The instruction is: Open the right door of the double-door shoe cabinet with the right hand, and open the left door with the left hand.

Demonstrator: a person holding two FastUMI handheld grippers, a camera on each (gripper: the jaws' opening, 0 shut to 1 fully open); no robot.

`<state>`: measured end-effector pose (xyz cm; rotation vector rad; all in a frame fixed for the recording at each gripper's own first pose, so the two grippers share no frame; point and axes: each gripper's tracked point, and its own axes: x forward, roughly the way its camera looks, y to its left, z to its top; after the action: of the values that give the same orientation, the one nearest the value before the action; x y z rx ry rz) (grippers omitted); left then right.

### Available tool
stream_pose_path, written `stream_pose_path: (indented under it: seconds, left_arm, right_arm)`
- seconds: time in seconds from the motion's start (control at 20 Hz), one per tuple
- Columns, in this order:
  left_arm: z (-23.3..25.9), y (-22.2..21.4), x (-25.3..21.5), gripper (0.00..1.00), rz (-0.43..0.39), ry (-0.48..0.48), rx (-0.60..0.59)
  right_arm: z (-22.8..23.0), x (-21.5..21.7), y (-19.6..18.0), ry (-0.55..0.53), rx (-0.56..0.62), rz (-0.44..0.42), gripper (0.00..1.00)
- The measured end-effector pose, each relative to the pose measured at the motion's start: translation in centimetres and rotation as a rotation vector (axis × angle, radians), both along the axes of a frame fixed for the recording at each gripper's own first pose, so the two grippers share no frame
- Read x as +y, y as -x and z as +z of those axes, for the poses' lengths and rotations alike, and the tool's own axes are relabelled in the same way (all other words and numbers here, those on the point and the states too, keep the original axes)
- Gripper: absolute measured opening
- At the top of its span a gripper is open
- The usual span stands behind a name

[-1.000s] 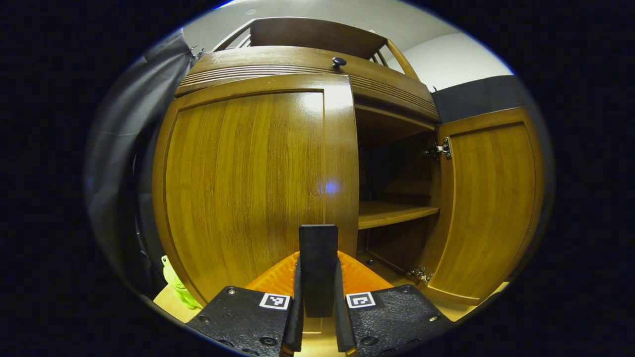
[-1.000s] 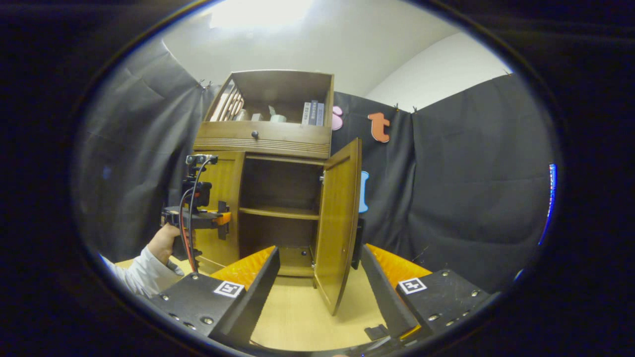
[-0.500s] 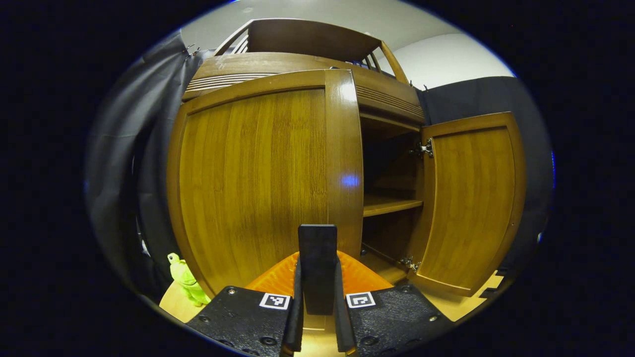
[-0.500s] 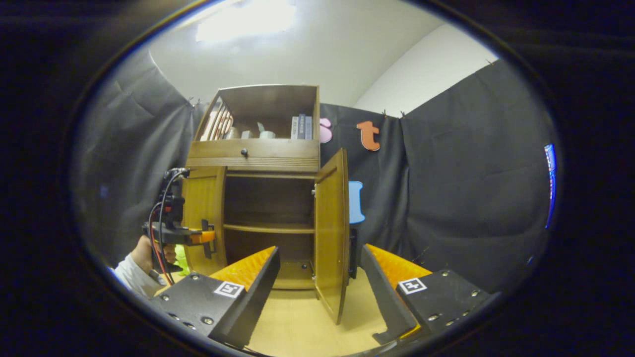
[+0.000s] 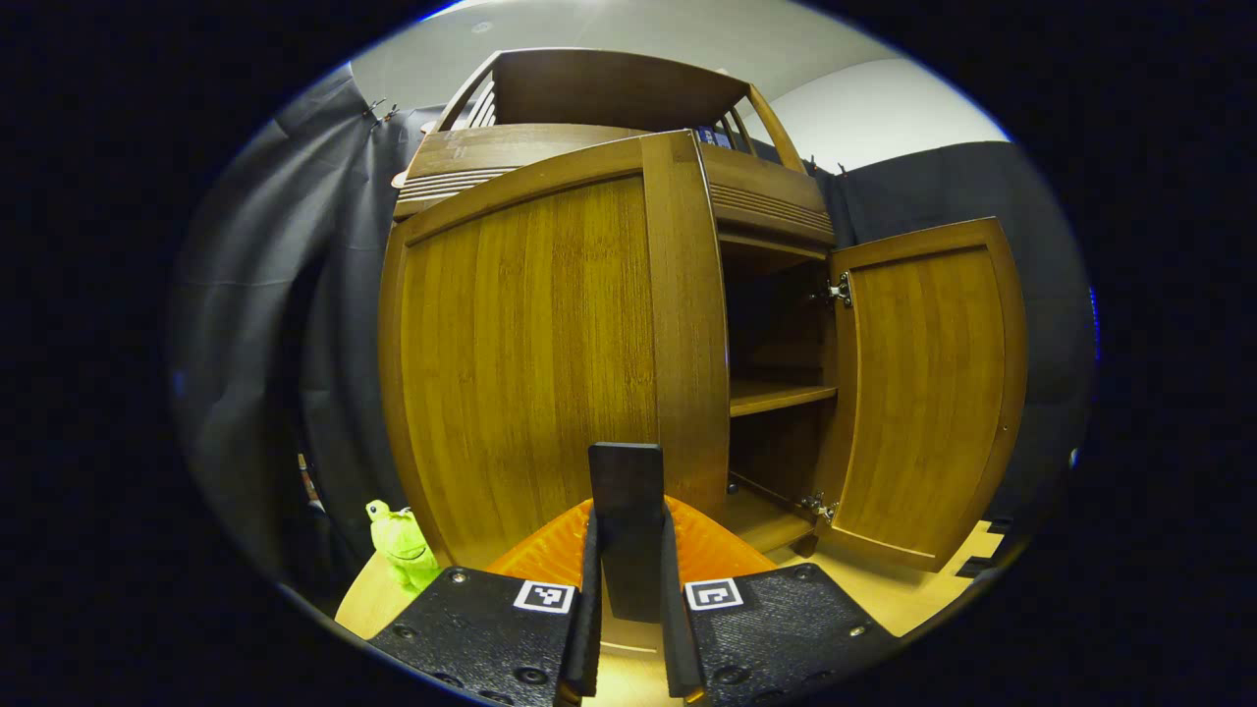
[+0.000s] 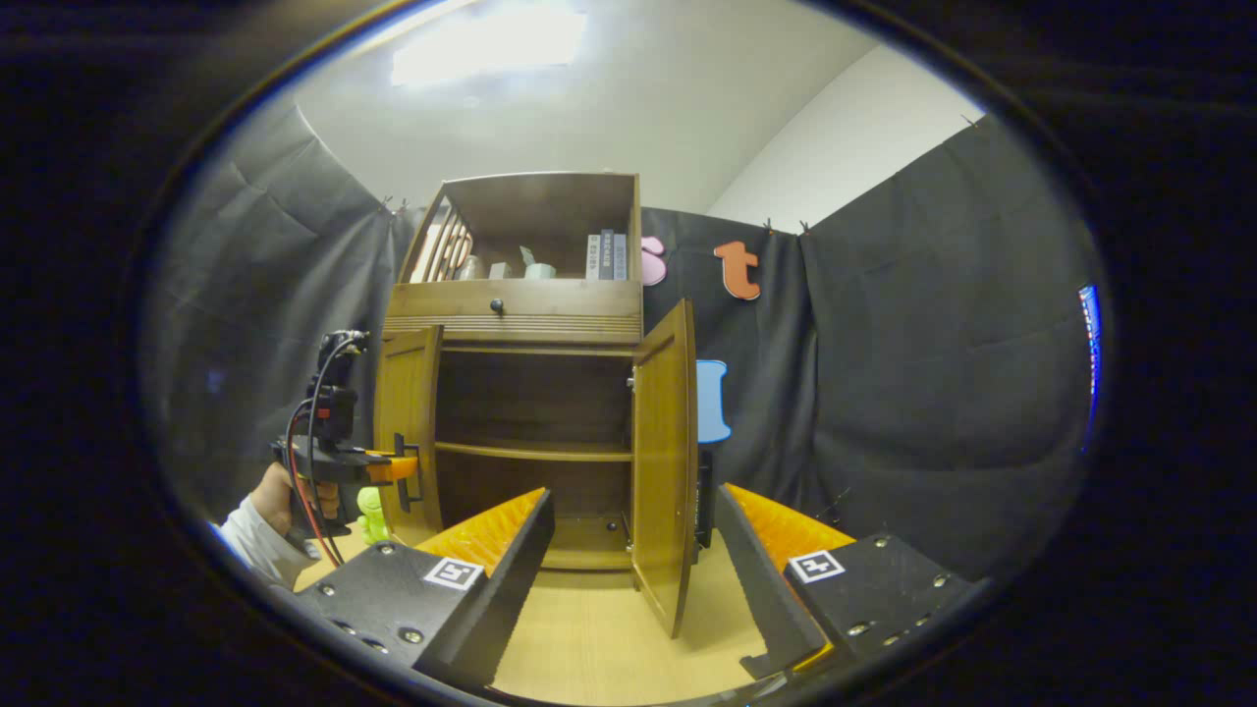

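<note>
Right door (image 6: 664, 471) standing wide open at centre frame in the right gripper view; right claw (image 6: 628, 579) sitting clear of it, fingers spread, gripping nothing. That half looks done. Left door (image 5: 550, 353) filling centre-left of the left gripper view, swinging out partway from the cabinet (image 6: 535, 314). Left claw (image 5: 627, 550) pinching a dark upright tab, apparently the door's handle. Remaining, by my reading: drawing the left door fully open. Green toy (image 5: 401, 538) sitting at lower left on the bench (image 6: 599, 638).

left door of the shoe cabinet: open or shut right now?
Partly open. In the right gripper view the left door stands swung out from the cabinet, baring the shelf; the left tongs are at its edge.
</note>
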<state>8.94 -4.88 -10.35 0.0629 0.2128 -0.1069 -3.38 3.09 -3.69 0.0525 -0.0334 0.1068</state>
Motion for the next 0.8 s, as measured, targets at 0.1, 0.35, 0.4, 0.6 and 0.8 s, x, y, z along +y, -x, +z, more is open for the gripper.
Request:
stream_pose_path:
  seconds: [0.1, 0.35, 0.4, 0.6, 0.8]
  left_arm:
    - [0.1, 0.5, 0.3, 0.27, 0.008, -0.009, 0.000]
    - [0.5, 1.9, 1.4, 0.28, 0.026, -0.027, -0.004]
    - [0.6, 2.3, 1.6, 0.28, 0.030, -0.033, -0.006]
    - [1.1, 3.7, 3.1, 0.27, 0.049, -0.055, -0.020]
    - [1.4, 5.3, 4.8, 0.27, 0.068, -0.064, -0.030]
  right_arm:
    - [-0.1, 0.3, 0.0, 0.008, 0.007, 0.006, 0.92]
    - [-0.2, 1.4, 0.3, -0.014, 0.013, 0.037, 0.98]
    - [-0.4, 1.7, 0.3, -0.010, 0.016, 0.042, 0.97]
    - [-0.4, 2.3, 0.4, 0.002, 0.013, 0.050, 0.92]
    - [-0.5, 2.6, 0.5, 0.002, 0.015, 0.056, 0.97]
